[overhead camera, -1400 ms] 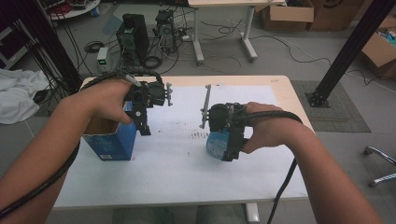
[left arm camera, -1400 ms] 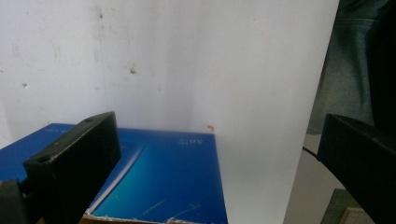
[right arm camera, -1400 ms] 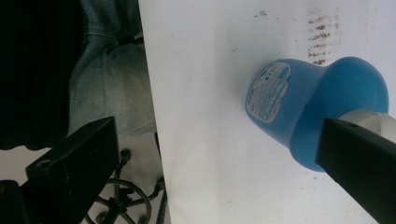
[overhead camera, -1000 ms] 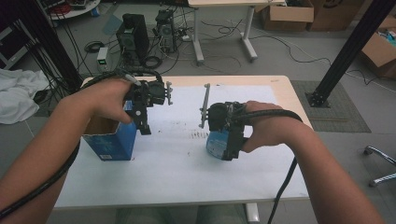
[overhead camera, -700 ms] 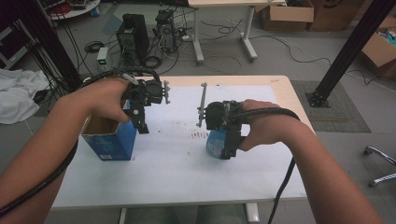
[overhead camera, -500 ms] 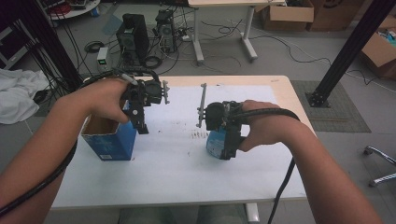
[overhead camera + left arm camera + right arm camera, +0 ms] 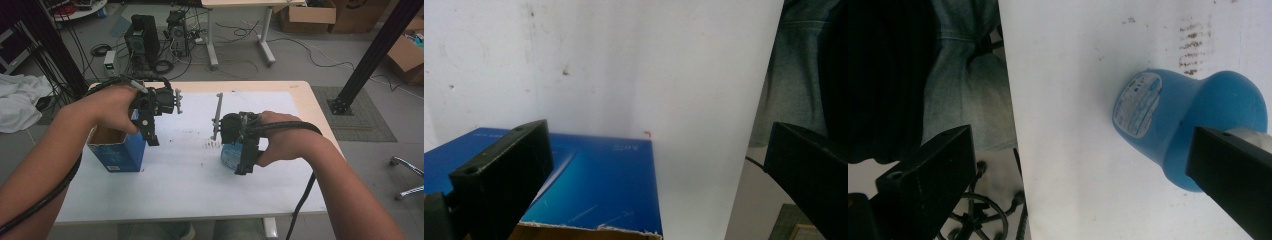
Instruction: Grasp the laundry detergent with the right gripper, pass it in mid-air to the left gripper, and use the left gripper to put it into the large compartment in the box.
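Observation:
An open-topped blue cardboard box (image 7: 117, 150) stands on the left of the white table (image 7: 190, 185). My left gripper (image 7: 151, 131) hovers at the box's right edge, jaws pointing down. In the left gripper view the box (image 7: 594, 175) lies under the gripper (image 7: 654, 180), whose jaws stand wide open around nothing. A blue plastic bottle (image 7: 230, 156) stands right of centre, with my right gripper (image 7: 243, 162) just above and beside it. In the right gripper view the bottle (image 7: 1168, 115) sits partly under the right jaw, and that gripper (image 7: 1078, 180) is open and not touching it.
Brown smudges (image 7: 212, 145) mark the white sheet near the bottle. The table's near edge (image 7: 1013, 150) runs close to the right gripper, with the person's jeans (image 7: 968, 85) beyond. Computer towers (image 7: 142, 35), a black post (image 7: 372, 55) and cardboard boxes (image 7: 305, 15) stand on the floor behind.
The right hand and its gripper have drifted slightly left over the bottle. The left gripper holds about the same place. Nothing was gripped or released.

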`<action>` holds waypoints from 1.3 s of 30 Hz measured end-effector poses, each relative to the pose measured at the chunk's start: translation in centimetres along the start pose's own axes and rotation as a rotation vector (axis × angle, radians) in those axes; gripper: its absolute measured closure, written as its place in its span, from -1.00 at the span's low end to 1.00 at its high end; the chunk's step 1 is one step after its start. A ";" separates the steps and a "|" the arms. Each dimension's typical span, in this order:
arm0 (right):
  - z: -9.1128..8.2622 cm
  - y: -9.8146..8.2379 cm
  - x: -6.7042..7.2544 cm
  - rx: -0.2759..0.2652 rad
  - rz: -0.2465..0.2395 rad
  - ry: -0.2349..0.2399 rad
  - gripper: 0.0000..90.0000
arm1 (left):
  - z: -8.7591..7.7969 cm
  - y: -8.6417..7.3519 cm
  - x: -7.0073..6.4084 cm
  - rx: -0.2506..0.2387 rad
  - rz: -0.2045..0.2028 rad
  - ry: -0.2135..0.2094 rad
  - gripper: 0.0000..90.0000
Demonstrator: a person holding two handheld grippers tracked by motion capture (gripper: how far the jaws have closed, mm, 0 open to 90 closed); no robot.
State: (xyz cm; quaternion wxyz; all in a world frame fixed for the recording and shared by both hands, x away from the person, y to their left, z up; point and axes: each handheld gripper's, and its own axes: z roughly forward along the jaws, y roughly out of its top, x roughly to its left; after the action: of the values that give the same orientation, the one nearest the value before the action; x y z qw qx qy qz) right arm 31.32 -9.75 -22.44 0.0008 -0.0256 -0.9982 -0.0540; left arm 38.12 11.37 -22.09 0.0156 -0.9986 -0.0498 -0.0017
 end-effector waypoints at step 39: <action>-1.2 -12.0 -5.3 -0.952 0.337 -0.289 -1.00 | 0.0 -0.6 -0.3 0.002 -0.013 0.013 -1.00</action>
State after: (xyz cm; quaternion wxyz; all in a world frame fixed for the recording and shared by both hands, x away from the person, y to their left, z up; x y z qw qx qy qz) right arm 36.04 -22.12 -22.52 -0.1401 -0.1904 -0.8350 -0.4969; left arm 37.73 11.98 -22.12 0.0167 -0.9982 -0.0563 -0.0082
